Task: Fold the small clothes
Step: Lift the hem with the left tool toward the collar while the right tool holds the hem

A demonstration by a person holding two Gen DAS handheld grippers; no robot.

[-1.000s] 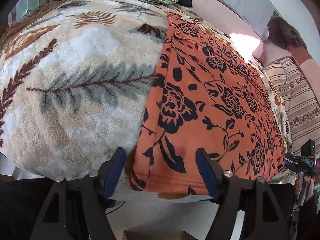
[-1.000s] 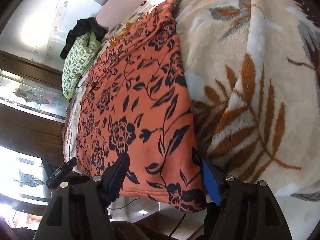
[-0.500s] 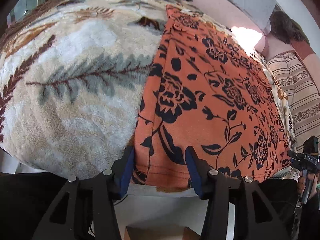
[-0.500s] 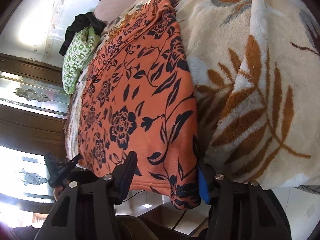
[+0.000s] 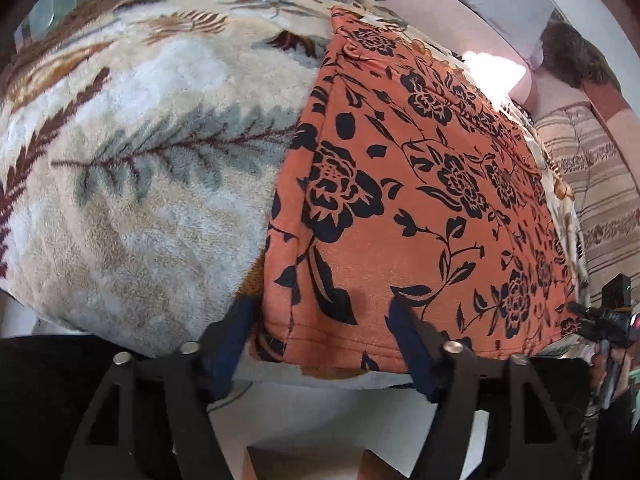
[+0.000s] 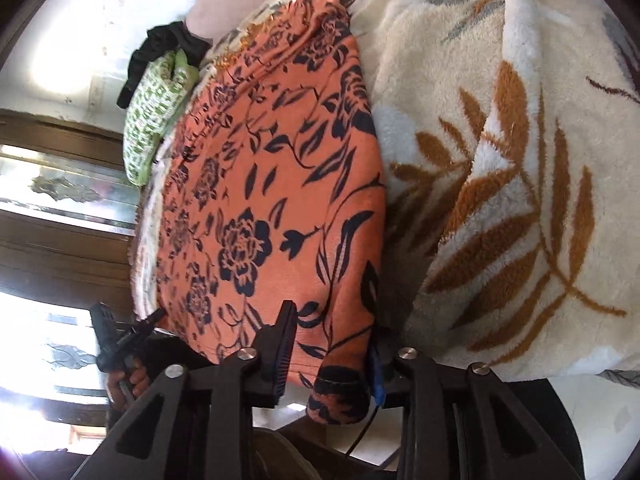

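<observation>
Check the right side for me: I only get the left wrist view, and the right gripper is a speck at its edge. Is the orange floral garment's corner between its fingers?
Observer: Yes. In the right wrist view, the right gripper straddles the near corner of the orange floral garment. Its jaws have just been closing, and I cannot tell whether the pads press the fabric yet.
Operator: What lies beside that corner?
Observer: The fleece blanket, printed there with rust-brown leaves, lies directly against the garment's right edge.
</observation>
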